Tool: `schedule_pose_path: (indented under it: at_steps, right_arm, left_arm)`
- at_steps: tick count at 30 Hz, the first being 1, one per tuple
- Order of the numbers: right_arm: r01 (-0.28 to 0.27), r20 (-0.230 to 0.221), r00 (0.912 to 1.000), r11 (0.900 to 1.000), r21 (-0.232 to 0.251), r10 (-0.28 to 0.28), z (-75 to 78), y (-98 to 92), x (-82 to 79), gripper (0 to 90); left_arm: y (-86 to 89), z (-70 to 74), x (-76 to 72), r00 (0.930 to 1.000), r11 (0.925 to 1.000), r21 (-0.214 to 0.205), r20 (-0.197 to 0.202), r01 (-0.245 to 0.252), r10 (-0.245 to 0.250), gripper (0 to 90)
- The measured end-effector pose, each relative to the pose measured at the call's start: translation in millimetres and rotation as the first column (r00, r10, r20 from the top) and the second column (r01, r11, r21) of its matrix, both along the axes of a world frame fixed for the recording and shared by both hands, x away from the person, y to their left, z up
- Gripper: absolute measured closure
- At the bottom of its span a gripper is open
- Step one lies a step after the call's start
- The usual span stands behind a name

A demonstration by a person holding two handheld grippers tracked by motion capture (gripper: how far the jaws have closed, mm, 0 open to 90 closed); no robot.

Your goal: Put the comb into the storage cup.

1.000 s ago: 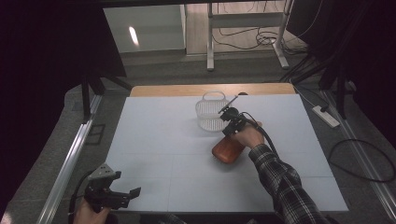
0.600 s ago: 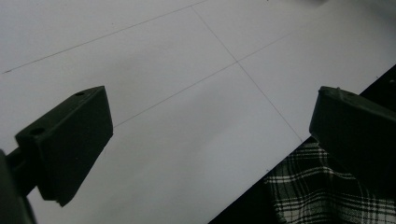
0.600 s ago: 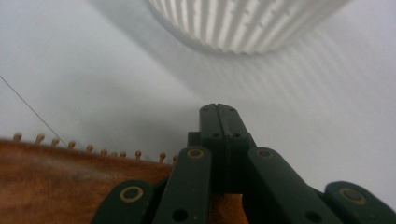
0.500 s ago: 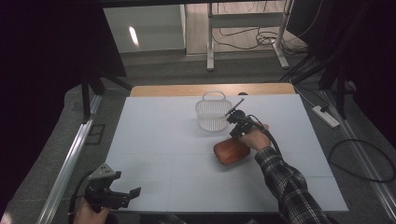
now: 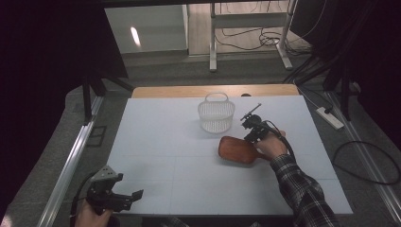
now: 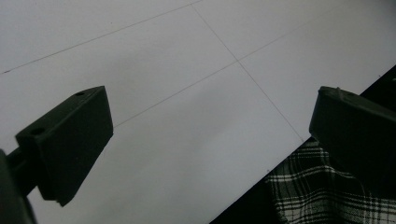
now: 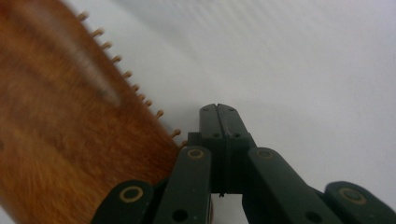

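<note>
Two black jaws of the right gripper point(image 7: 219, 140) press flat together in the right gripper view, with no gap between them, and just beside them on the left we see the brown wooden hairbrush point(image 7: 70, 135), its short pegs sticking out along the edge that faces the jaws. Whether the jaws pinch any part of the brush we cannot tell; its handle runs back under the gripper's body. In the high view the right gripper point(image 5: 253, 127) sits on the handle end of the hairbrush point(image 5: 236, 150), whose oval head lies on the white table mat point(image 5: 165, 142) just in front of the white plastic basket point(image 5: 216, 113), on the near right side of it and apart from it. The person's right hand point(image 5: 270, 145) holds the gripper, a plaid sleeve point(image 5: 302, 194) running back from it. The left gripper point(image 6: 210, 140) has its jaws spread wide with only bare mat between them; in the high view the left gripper point(image 5: 130, 197) rests far from the basket, at the mat's near left corner. We can read no brand, label or writing on the brush, basket or grippers.
</note>
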State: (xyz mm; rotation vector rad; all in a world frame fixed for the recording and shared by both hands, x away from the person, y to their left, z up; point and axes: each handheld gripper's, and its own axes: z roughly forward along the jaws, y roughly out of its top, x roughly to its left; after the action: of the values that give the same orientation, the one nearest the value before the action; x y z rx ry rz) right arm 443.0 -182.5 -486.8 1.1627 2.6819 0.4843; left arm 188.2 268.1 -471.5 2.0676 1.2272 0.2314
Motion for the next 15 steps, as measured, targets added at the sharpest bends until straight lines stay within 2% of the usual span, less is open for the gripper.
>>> schedule_pose_path:
  at_steps: [3,15]
  right_arm:
    - [0.022,-0.004,0.9998,0.9994,0.027,-0.021,-0.8,-10.3,-4.3,89.5]
    - [0.040,-0.018,0.9990,0.9991,0.013,-0.040,-4.1,-29.7,-16.9,89.4]
  left_arm:
    - [-0.4,0.0,0.3,1.0000,1.0000,0.002,0.000,0.000,0.000,0.6]
    - [-1.2,-0.1,0.8,1.0000,1.0000,0.005,-0.003,0.002,-0.002,0.6]
